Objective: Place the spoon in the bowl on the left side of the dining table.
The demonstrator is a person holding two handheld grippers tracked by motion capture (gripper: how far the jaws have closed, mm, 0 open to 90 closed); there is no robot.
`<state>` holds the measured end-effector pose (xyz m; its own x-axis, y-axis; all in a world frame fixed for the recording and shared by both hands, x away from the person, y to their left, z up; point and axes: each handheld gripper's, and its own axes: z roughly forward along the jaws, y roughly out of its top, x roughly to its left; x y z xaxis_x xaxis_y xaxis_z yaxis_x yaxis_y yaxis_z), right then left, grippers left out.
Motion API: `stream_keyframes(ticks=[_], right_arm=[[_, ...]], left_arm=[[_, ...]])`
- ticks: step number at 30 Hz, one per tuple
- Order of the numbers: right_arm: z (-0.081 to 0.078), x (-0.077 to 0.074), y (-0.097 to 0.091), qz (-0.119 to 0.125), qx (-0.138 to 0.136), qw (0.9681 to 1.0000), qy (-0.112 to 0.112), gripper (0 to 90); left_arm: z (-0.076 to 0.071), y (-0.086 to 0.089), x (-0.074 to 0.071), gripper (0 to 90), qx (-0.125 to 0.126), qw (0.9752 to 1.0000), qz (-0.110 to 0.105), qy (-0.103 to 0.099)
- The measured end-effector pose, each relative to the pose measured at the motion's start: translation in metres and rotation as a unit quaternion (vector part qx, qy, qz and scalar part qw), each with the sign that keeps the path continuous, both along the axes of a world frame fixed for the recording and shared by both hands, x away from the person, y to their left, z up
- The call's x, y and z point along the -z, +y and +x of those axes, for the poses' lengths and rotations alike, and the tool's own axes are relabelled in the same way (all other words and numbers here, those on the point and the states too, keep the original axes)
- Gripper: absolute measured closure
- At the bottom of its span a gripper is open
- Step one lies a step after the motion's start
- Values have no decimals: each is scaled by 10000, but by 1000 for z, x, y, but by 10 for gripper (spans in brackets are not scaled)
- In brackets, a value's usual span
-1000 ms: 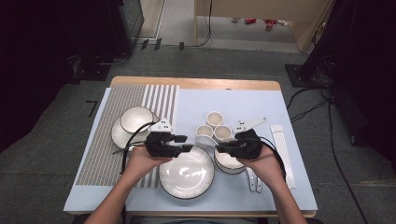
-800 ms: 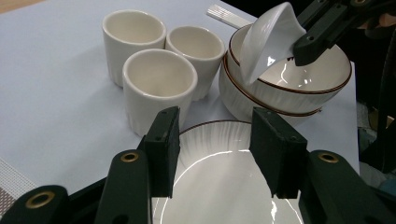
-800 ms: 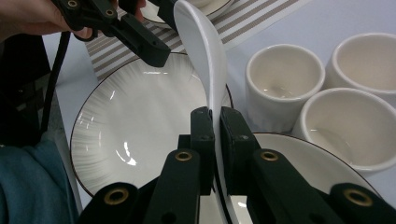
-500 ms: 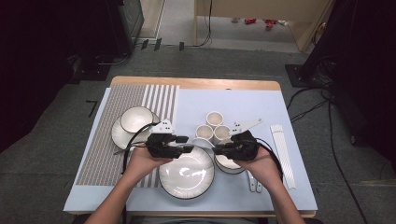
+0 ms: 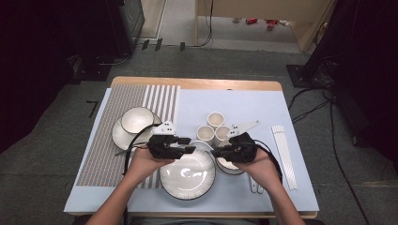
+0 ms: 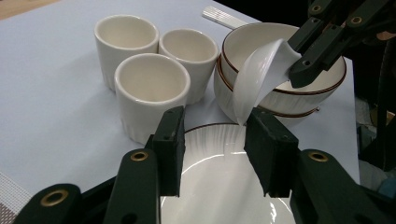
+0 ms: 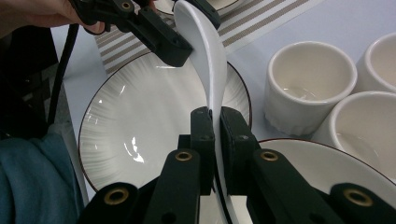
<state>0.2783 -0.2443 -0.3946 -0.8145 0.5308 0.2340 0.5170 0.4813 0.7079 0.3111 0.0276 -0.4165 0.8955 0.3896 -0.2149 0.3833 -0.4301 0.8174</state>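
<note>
My right gripper (image 7: 215,119) is shut on the handle of a white ceramic spoon (image 7: 208,56) and holds it over the ribbed white plate (image 5: 187,176). The spoon's bowl end (image 6: 261,74) reaches across to my left gripper (image 6: 212,135). Its tip hangs between those jaws, close against the right-hand one, with a gap left on the other side. The left jaws have just been closing around that tip. In the high view, the left gripper (image 5: 187,144) and the right gripper (image 5: 217,153) face each other above the plate's far rim.
Three white cups (image 5: 215,119) stand just behind the plate. Stacked brown-rimmed bowls (image 6: 243,37) sit under my right hand. A bowl on a saucer (image 5: 137,119) rests on the striped mat (image 5: 117,136). White chopsticks (image 5: 284,154) and more spoons (image 5: 256,185) lie at the right.
The right gripper has carried the spoon a little to the left, toward the left gripper. The left jaws have narrowed around the spoon's tip.
</note>
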Motion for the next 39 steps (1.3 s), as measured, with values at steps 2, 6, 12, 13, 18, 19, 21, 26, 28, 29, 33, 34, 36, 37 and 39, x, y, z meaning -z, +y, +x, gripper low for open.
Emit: stream_keyframes(ticks=[2, 6, 12, 13, 18, 19, 21, 26, 28, 29, 33, 34, 36, 37, 39], right_arm=[[0, 0, 1, -5, -7, 10000, 6, 850], [-1, 1, 3, -24, -46, 10000, -1, 851], [-2, 1, 5, -44, -98, 9999, 0, 850], [-2, 1, 6, -50, -106, 9999, 4, 850], [-3, 2, 9, -71, -162, 9998, 6, 851], [-3, 2, 9, -77, -170, 9998, 9, 850], [-4, 2, 11, -91, -221, 9997, -3, 850], [-5, 3, 13, -119, -318, 9994, -22, 850], [-5, 3, 14, -121, -355, 9993, -40, 850], [-5, 3, 14, -128, -371, 9992, -45, 850], [-6, 4, 15, -136, -397, 9991, -55, 850], [-6, 3, 15, -143, -402, 9991, -67, 850], [-6, 3, 15, -147, -408, 9990, -77, 850], [-6, 3, 16, -146, -422, 9990, -81, 849], [-6, 3, 15, -121, -445, 9989, -85, 847]], left_arm=[[0, 0, 0, 604, 29, 10000, -9, 7], [-1, -1, 0, 617, 65, 10000, -18, 9], [-2, -2, -1, 655, 146, 9999, -39, 3], [-2, -2, -1, 661, 168, 9999, -33, -5], [-3, -4, -1, 686, 284, 9996, -43, 1], [-4, -4, -1, 694, 319, 9995, -57, 3], [-4, -5, -2, 707, 358, 9993, -92, 24], [-7, -7, -2, 764, 491, 9988, -63, -41], [-8, -8, -3, 775, 513, 9987, -44, -46], [-8, -8, -3, 775, 522, 9986, -30, -40], [-7, -7, -4, 781, 540, 9985, -12, 17], [-7, -7, -4, 785, 535, 9986, -17, 27], [-7, -7, -5, 792, 544, 9985, -7, 18], [-8, -7, -5, 795, 552, 9985, -5, -1], [-8, -7, -7, 799, 564, 9984, 15, -2]])
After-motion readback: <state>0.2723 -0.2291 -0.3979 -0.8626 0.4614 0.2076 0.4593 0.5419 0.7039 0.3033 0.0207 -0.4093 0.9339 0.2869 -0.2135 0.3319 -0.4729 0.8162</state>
